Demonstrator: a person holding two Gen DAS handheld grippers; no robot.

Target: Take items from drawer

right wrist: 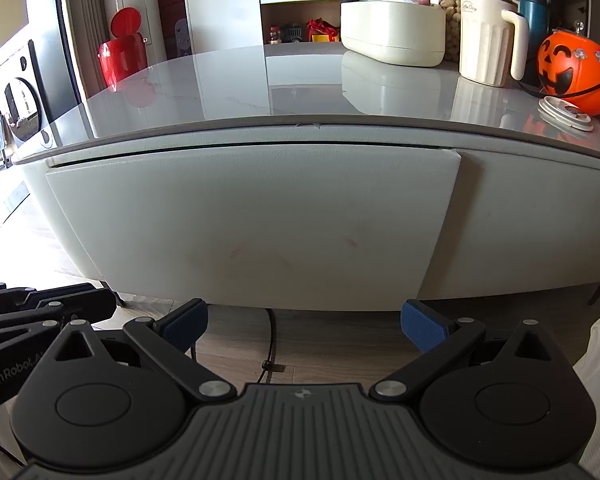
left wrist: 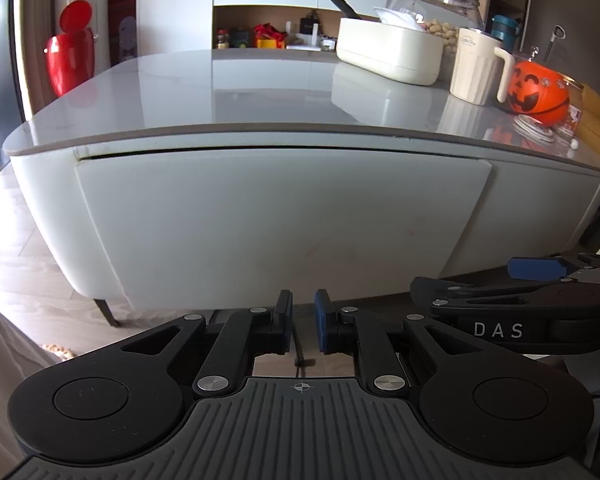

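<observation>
Lettering "DAS" is showing on the right gripper (left wrist: 540, 276) body in the left wrist view; "GenRobot.AI" is reading along the left gripper (right wrist: 39, 308) in the right wrist view. The left gripper (left wrist: 303, 320) is sitting nearly closed, pads apart by a narrow gap, gripping nothing; the right gripper (right wrist: 304, 324) is standing wide open and empty. The drawer (right wrist: 251, 220), pale grey, is sitting slightly ajar under the glossy tabletop (right wrist: 227, 88), which is carrying a cream jug (right wrist: 486, 40) with illegible script and an orange pumpkin bucket (right wrist: 572, 72), above wood flooring (right wrist: 332, 344)
</observation>
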